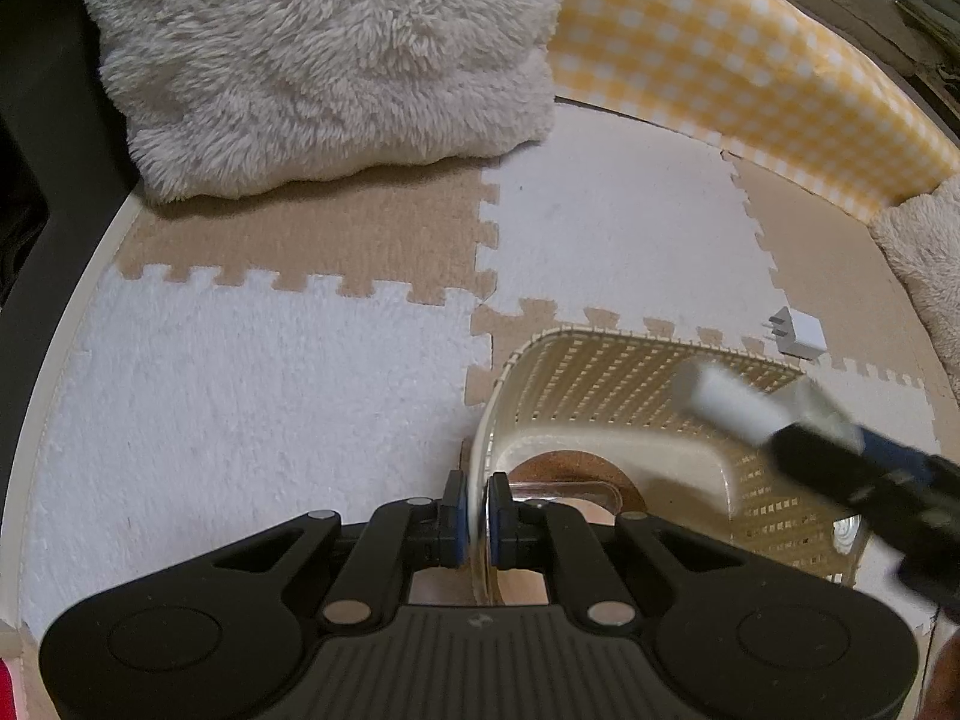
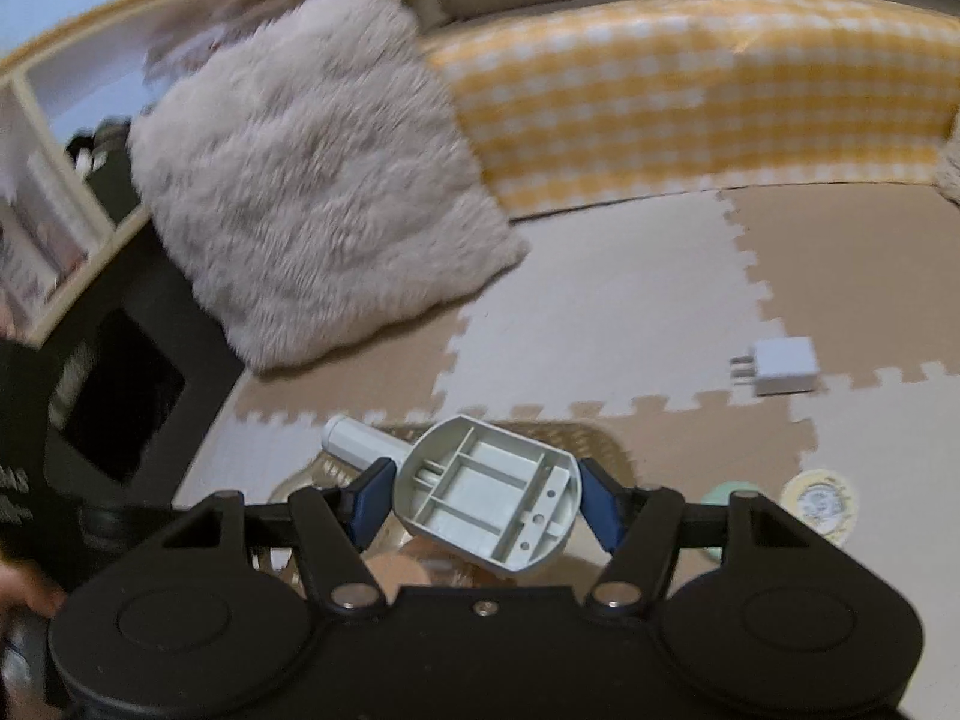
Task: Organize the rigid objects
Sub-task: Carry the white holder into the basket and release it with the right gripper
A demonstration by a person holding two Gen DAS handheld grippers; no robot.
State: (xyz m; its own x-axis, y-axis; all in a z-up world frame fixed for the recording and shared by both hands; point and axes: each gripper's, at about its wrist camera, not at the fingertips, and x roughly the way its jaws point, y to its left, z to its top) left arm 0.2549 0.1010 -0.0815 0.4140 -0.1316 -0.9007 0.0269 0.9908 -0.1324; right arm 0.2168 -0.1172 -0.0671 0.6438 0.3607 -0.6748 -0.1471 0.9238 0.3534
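A cream woven plastic basket [image 1: 606, 378] stands on the foam mat. My left gripper [image 1: 477, 510] is shut on its near left rim. Inside it lie a round cork disc [image 1: 564, 471] and a clear plastic piece, both partly hidden. My right gripper [image 2: 487, 495] is shut on a pale grey plastic tool [image 2: 486, 495] with a ribbed underside and a white round handle [image 2: 360, 441]. It holds the tool above the basket [image 2: 600, 444]. In the left wrist view the tool [image 1: 726, 402] and the right gripper come in blurred from the right, over the basket's far corner.
A white charger plug [image 2: 780, 366] lies on the mat beyond the basket. A round yellowish disc [image 2: 819, 504] and a green item [image 2: 723, 495] sit to the right. A fluffy cushion [image 2: 312, 192] and a yellow checked cushion [image 2: 690, 96] border the far side. A white shelf [image 2: 60, 120] stands left.
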